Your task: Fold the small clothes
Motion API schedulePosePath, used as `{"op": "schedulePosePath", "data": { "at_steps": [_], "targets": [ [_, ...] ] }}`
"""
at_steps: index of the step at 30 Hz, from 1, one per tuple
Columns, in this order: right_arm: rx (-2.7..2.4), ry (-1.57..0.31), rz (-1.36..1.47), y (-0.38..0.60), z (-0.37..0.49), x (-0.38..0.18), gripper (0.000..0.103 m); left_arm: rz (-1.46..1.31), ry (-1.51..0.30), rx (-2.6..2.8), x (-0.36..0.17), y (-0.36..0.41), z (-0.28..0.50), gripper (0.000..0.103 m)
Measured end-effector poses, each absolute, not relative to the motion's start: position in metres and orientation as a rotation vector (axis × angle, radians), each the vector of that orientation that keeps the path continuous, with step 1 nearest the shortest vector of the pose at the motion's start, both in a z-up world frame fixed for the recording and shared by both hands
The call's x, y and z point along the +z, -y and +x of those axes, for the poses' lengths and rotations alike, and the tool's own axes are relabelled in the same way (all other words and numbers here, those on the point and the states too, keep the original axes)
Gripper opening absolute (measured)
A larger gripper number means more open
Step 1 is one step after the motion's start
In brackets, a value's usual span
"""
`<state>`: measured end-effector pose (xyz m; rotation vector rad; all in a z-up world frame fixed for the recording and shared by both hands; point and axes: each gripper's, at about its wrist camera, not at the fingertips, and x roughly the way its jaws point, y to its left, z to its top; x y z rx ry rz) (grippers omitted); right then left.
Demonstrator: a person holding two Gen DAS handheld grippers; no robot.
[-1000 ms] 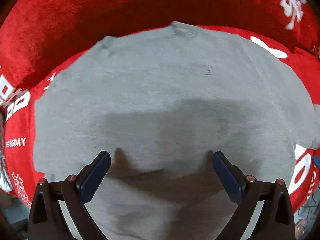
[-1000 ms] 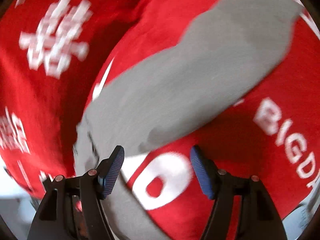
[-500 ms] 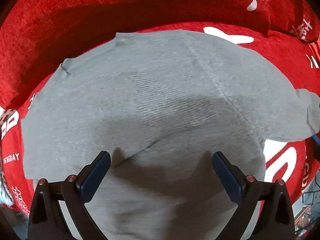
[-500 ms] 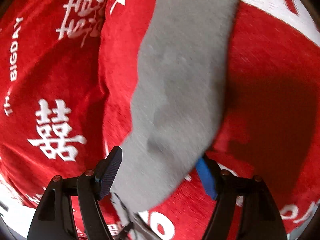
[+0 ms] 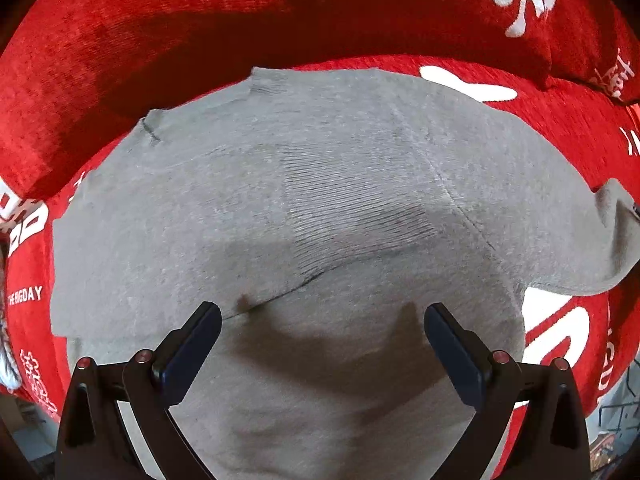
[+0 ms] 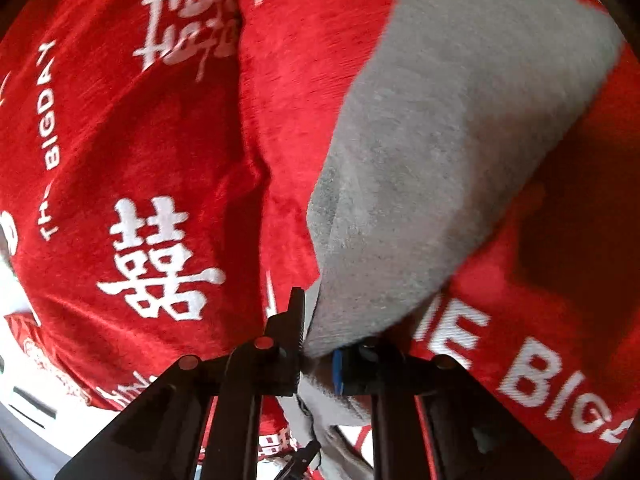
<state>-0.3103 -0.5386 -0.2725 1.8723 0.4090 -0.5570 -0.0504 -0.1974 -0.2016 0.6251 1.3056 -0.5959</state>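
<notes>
Two grippers work one grey knit garment (image 5: 340, 208) spread over a red cover with white lettering (image 5: 200, 20). At the lower left of the left wrist view, the left gripper (image 5: 322, 340) hangs over the garment's middle with its jaws wide apart, nothing between them. At that view's right edge a grey sleeve (image 5: 600, 240) is raised off the cover. In the right wrist view, the right gripper (image 6: 318, 344), low in the frame, has just been closing and pinches the sleeve's end.
</notes>
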Motion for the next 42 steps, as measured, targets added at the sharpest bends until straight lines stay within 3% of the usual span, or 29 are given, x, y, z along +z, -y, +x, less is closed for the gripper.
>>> {"op": "schedulePosePath", "data": {
  "at_steps": [11, 20, 26, 33, 35, 37, 42],
  "targets": [
    [-0.308, -0.499, 1.636, 0.523, -0.208, -0.206, 0.012, 0.531, -1.330, -0.563, -0.197, 0.138, -0.028, 0.102],
    [-0.034, -0.729, 1.249, 0.419, -0.051, -0.146, 0.012, 0.392, -1.342, -0.531, -0.196, 0.060, 0.023, 0.102],
    [0.058, -0.948, 1.094, 0.317, 0.029, -0.178, 0.012, 0.337, -1.326, -0.429, -0.198, -0.009, 0.069, 0.102],
    [-0.023, -1.190, 1.113, 0.271, 0.037, -0.234, 0.017, 0.281, -1.346, -0.373, -0.210, -0.039, 0.092, 0.102],
    [-0.043, -1.149, 1.186, 0.280, 0.020, -0.234, 0.041, 0.266, -1.349, -0.377, -0.207, -0.042, 0.089, 0.102],
    [-0.111, -1.072, 1.245, 0.297, 0.002, -0.228, 0.052, 0.256, -1.347, -0.383, -0.207, -0.042, 0.087, 0.102],
    [-0.237, -0.961, 1.449, 0.335, -0.004, -0.244, 0.052, 0.221, -1.351, -0.397, -0.205, -0.044, 0.089, 0.102]
  ]
}}
